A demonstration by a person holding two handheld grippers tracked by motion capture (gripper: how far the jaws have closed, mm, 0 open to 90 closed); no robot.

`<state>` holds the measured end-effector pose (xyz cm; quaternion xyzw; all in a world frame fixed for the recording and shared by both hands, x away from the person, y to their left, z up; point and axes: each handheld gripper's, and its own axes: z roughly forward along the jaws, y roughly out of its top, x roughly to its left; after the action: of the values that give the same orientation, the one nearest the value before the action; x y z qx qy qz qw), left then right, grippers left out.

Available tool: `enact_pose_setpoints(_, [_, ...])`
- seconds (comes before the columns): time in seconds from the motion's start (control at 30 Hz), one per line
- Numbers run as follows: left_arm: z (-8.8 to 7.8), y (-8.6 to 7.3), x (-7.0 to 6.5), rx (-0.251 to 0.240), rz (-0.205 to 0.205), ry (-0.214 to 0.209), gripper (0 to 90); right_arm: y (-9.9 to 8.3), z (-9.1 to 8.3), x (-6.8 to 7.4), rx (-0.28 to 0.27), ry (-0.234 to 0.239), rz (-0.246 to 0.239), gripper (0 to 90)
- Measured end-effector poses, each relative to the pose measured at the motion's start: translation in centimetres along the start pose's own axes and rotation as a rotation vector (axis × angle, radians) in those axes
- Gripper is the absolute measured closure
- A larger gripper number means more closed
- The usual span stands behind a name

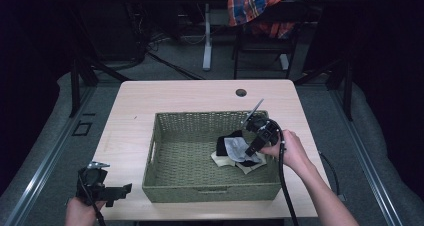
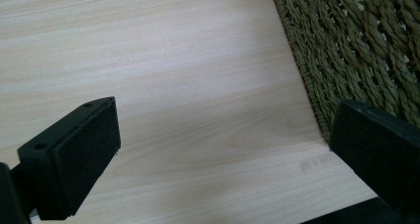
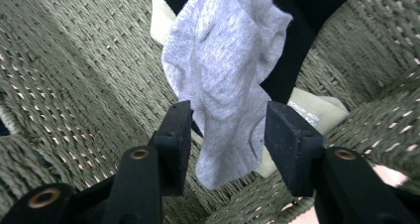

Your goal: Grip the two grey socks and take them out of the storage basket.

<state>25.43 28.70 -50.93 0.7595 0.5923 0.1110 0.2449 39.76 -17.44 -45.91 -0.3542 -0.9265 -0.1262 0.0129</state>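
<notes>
A green woven basket (image 1: 210, 191) stands in the middle of the wooden table (image 1: 150, 101). Inside it, at the right, lie a grey sock (image 1: 234, 147), a black sock (image 1: 223, 142) and a cream sock (image 1: 219, 159) in a small heap. My right gripper (image 1: 251, 150) reaches down into the basket (image 3: 74, 60), open, its jaws standing on either side of the grey sock (image 3: 223, 60) without closing on it. The black sock (image 3: 297, 30) and cream sock (image 3: 309, 112) lie under the grey one. My left gripper (image 1: 122, 190) hovers open over the table's front left corner, beside the basket's wall (image 2: 356, 45), holding nothing.
A round cable hole (image 1: 241, 92) sits near the table's far edge. Beyond the table stands a chair draped with a plaid cloth (image 1: 255, 6), next to a white table leg (image 1: 207, 36). Bare tabletop (image 2: 173, 60) lies to the left of the basket.
</notes>
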Motion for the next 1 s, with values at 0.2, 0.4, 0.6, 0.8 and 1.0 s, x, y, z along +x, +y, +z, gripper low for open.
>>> enact_pose_setpoints(0.2, [0.0, 0.0, 0.0, 0.001, 0.000, -0.002, 0.0, 0.1, 0.8, 0.0, 0.026, 0.002, 0.010, 73.3])
enact_pose_setpoints(0.4, [0.0, 0.0, 0.0, 0.003, 0.002, -0.003, 0.0, 0.0, 0.4, 0.0, 0.038, -0.004, -0.002, 83.4])
enact_pose_setpoints(0.6, [0.0, 0.0, 0.0, 0.004, 0.002, -0.002, 0.0, -0.1, -0.4, 0.1, 0.011, 0.002, 0.007, 83.3])
enact_pose_setpoints(0.8, [0.0, 0.0, 0.0, 0.005, 0.002, -0.002, 0.0, -0.4, -1.7, 0.2, -0.011, -0.007, 0.010, 83.8])
enact_pose_setpoints(1.0, [0.1, 0.0, 0.0, 0.007, 0.003, -0.001, 0.0, -0.5, -2.5, 0.3, -0.035, -0.003, 0.013, 83.7])
